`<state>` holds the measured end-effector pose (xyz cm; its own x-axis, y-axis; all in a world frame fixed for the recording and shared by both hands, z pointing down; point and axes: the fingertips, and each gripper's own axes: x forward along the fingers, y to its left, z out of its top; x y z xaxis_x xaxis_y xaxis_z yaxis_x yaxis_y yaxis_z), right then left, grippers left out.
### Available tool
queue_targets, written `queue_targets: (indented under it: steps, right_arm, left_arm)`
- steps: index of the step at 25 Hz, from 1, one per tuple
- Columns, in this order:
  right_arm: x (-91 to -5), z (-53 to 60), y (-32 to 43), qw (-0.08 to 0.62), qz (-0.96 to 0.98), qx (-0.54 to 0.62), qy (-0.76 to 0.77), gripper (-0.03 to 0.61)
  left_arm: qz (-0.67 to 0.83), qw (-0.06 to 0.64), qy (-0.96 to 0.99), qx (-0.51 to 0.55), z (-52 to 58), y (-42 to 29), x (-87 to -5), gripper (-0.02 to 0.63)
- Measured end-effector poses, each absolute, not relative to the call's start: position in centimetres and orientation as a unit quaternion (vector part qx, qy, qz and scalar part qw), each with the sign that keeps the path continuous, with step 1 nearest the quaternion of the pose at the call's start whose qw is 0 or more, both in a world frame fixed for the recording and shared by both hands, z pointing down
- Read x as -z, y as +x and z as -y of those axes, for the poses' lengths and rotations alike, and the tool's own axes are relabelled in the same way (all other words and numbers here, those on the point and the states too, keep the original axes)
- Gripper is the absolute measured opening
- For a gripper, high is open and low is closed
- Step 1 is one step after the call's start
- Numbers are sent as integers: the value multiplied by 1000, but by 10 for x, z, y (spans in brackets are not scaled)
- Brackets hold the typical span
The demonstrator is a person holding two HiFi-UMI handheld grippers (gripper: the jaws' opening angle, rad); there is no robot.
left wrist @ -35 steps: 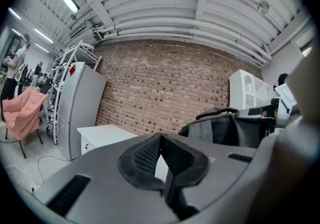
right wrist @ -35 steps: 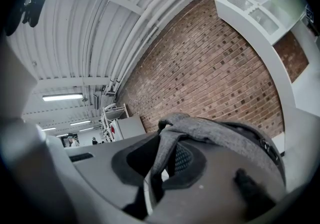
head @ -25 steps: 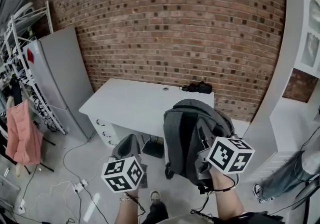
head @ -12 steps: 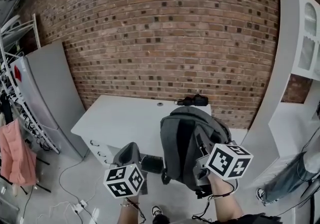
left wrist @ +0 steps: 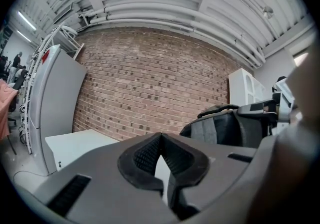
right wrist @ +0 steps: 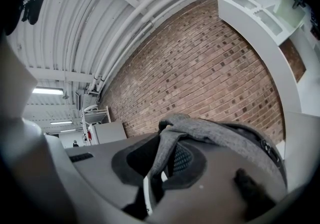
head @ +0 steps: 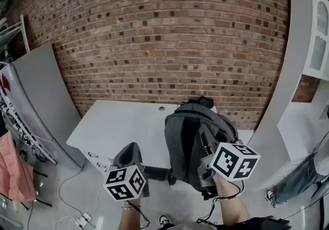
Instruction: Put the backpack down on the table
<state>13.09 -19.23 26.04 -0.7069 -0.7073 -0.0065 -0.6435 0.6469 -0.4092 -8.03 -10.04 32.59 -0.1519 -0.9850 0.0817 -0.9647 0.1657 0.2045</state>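
Grey backpack (head: 191, 139) hangs clamped in right tool (right wrist: 162, 162) beside white table (head: 115, 126).

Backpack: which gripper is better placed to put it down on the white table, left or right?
Right. The right gripper is shut on grey fabric of the backpack and holds it up near the table. The left gripper is shut on nothing, beside the bag.

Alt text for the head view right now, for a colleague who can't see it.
The right tongs hold a grey backpack off the floor in front of a white table that stands against a brick wall. The left tongs hang empty to the backpack's left, near the table's front edge.
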Motion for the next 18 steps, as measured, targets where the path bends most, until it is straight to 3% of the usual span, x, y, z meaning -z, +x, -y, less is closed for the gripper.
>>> queue_targets:
  steps: [18]
  right_arm:
    - [-250,293,78,116,-869,186,-443,48]
  left_arm:
    - [709,82,699,54,234,-155,-307,11]
